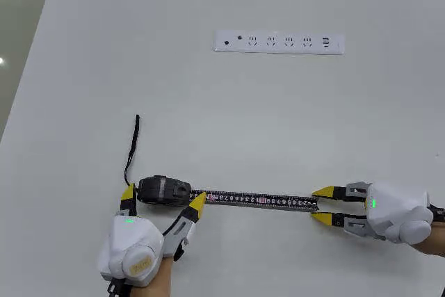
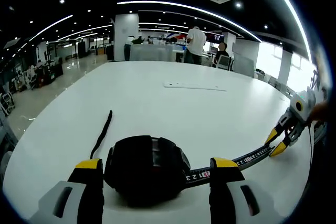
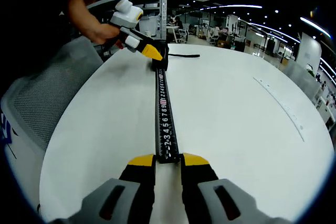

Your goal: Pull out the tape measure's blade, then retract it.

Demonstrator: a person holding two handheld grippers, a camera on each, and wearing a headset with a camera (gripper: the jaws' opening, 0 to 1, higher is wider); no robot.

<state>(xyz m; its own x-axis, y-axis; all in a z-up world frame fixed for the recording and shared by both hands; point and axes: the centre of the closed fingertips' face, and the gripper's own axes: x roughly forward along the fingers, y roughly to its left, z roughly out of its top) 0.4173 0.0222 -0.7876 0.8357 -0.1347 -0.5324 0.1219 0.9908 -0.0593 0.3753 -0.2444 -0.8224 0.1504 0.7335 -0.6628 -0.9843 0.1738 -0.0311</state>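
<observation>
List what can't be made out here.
- End hook of the black numbered blade: right gripper view, hidden between the right tool tips.
- Blade numerals: head view, too small.
- Whether left tool clamps black plastic tape measure case: left gripper view, contact unclear.
- Sockets of the white plastic power strip: left gripper view, too small.

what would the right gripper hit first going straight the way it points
Following the blade it grips, the right gripper would likely first meet the tape measure case, between the jaws of the left gripper.

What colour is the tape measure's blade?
Black with white numbers and some red; the blade shows best in the right gripper view.
</observation>
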